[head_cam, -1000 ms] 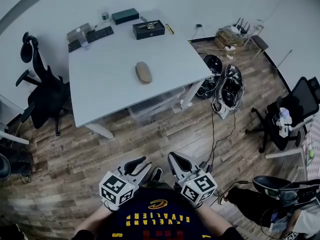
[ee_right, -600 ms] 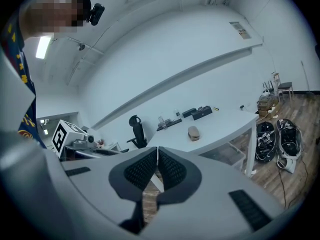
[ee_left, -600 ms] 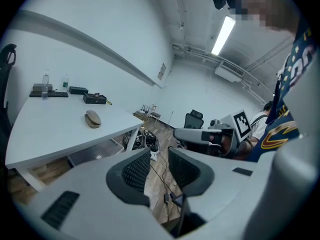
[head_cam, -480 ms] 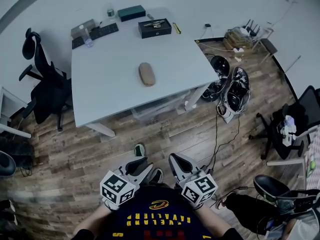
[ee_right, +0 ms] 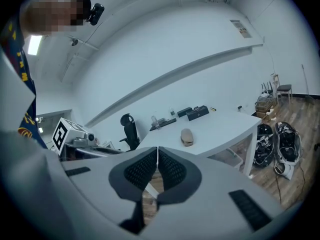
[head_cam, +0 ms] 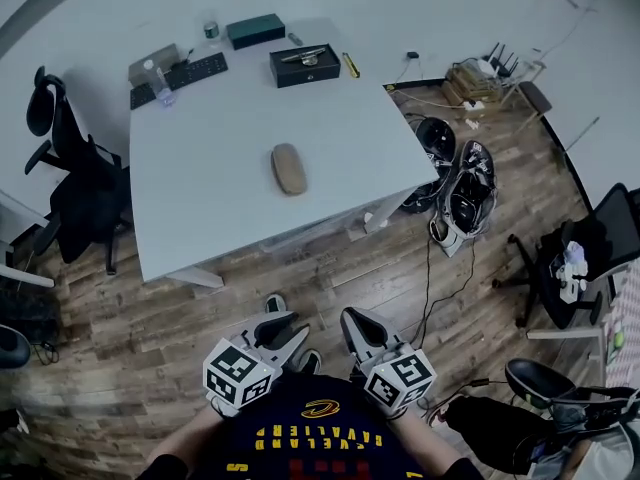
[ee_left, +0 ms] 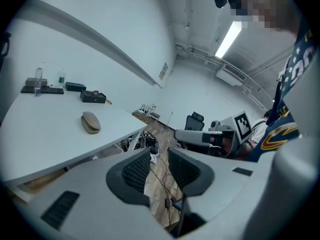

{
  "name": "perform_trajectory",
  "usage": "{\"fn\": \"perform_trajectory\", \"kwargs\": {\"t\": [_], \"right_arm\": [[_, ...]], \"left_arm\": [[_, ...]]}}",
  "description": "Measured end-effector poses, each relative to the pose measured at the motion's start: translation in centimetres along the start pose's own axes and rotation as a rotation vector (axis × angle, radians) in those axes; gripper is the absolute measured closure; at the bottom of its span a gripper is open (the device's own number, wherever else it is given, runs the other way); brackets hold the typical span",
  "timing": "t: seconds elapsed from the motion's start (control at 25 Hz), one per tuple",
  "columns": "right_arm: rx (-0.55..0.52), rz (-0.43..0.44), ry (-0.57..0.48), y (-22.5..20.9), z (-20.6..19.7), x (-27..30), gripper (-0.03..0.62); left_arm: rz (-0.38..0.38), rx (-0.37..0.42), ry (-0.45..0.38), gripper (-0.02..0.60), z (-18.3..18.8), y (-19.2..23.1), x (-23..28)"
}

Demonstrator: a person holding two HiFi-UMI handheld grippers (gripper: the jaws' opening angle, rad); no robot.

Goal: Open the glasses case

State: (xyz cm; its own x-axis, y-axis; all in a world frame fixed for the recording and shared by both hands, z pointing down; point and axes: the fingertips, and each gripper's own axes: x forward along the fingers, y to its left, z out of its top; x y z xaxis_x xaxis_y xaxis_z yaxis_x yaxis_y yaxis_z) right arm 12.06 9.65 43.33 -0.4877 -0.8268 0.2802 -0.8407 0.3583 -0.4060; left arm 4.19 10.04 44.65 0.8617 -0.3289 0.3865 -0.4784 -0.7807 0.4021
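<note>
The glasses case (head_cam: 289, 168) is a tan oval lying shut in the middle of the white table (head_cam: 210, 198). It also shows in the left gripper view (ee_left: 91, 122) and the right gripper view (ee_right: 187, 136). Both grippers are held close to the person's body above the wooden floor, well short of the table. My left gripper (head_cam: 285, 325) (ee_left: 159, 159) has a small gap between its pads and nothing in it. My right gripper (head_cam: 352, 320) (ee_right: 157, 156) is shut with its pads touching and holds nothing.
At the table's far edge are a black box (head_cam: 304, 65), a dark green box (head_cam: 255, 31), a keyboard (head_cam: 180, 76) and a bottle (head_cam: 152, 71). A black office chair (head_cam: 70, 178) stands left of the table. Bags (head_cam: 455, 183) and cables lie on the floor at right.
The person has stepped toward the table, which now lies nearer and lower in the head view. Both grippers came along, still low by the body, with their jaws unchanged.
</note>
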Motion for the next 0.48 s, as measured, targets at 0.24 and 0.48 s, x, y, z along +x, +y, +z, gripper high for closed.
{"fn": "perform_trajectory", "kwargs": {"t": [0.24,0.48], "right_arm": [[-0.006,-0.025,0.002,-2.1,2.8,4.9,0.574],[-0.019,-0.044,0.02,-2.8,5.1,10.1,0.574]], "left_arm": [[-0.011,-0.008,-0.009,0.457,3.9,5.2,2.0],[-0.029,-0.025,-0.018,0.457,6.7,10.2,2.7]]}}
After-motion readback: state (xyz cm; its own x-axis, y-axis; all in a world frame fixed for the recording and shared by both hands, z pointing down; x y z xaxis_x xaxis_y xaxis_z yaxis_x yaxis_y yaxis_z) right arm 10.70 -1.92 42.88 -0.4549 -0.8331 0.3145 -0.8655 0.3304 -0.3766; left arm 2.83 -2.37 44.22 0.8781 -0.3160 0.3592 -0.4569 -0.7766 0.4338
